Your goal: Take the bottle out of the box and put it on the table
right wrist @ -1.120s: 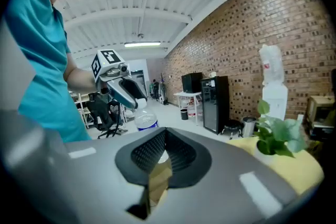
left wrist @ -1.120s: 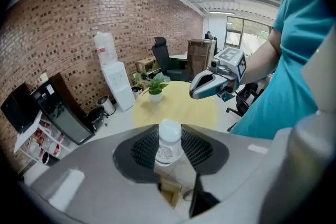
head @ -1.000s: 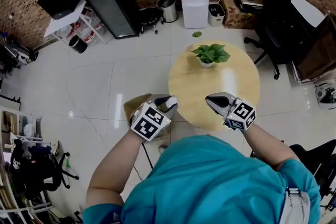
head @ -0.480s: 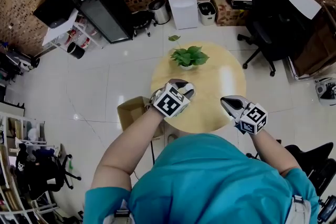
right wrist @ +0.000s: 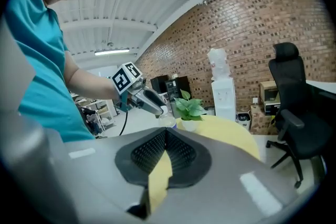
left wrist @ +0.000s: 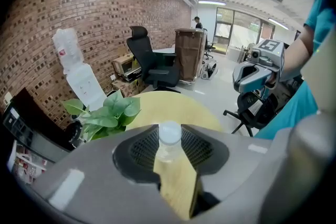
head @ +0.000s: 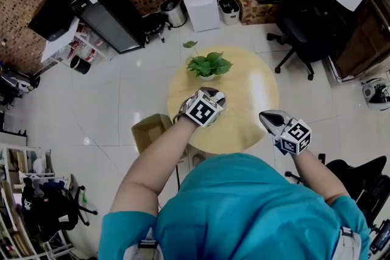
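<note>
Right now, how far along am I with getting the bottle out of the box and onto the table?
Done: the bottle is out of the cardboard box. In hand: the left hand-held gripper grips it over the round table. Left: set it down and let go.

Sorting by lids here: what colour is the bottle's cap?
White cap on a clear bottle; left gripper view shows it best.

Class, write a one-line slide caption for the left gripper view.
Left gripper clamps a clear bottle; yellow table and potted plant ahead.
</note>
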### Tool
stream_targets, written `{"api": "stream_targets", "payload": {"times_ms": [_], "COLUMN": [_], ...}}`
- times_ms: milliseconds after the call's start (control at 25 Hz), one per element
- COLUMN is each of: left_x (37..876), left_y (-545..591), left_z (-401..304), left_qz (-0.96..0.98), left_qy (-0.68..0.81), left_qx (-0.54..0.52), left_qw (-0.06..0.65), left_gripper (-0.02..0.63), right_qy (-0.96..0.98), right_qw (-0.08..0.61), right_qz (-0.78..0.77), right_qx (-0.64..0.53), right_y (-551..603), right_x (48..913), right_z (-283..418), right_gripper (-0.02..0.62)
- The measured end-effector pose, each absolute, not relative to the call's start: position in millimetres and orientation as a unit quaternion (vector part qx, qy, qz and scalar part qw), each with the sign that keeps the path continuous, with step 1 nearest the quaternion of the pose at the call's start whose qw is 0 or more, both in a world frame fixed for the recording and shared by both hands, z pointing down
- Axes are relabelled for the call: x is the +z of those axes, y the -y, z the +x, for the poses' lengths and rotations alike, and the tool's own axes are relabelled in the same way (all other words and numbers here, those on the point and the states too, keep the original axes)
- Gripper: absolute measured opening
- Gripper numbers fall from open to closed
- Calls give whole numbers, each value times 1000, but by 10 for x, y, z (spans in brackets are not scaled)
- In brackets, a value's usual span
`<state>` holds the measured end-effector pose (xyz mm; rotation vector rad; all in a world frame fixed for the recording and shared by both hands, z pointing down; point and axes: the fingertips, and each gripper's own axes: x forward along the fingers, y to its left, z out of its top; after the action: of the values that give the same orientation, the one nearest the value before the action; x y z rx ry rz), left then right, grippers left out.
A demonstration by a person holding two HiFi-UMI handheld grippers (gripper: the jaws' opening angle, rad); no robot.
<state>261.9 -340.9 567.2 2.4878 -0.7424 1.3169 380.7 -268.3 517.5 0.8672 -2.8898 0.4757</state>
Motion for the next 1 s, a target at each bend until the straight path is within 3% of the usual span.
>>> {"api": "stream_targets", "payload": {"times_ms": [360,520,680,1000], "left_x": [5863,5901,5784,5314], "left_y": [3418,3438,3252,2497], "left_z": [2679,2748,2735,2249], "left_qz": [846,842,851,897], "left_qy": [279,289,311,351], "left_qx": [445,446,416,250], "left_qw": [92,87,82,98], "left_gripper": [141,236,276,223], "right_qy": [948,951,954,963], "right_qw": [43,39,33,42], "right_qz": [275,265,256,234], "right_qx": [156,153,154,126], "right_y": [2526,2544,2466,2252], "right_x": [5356,5407,5451,5415], "right_z": [3837,3901,3899,3774], "right_gripper": [2,2,2,2]}}
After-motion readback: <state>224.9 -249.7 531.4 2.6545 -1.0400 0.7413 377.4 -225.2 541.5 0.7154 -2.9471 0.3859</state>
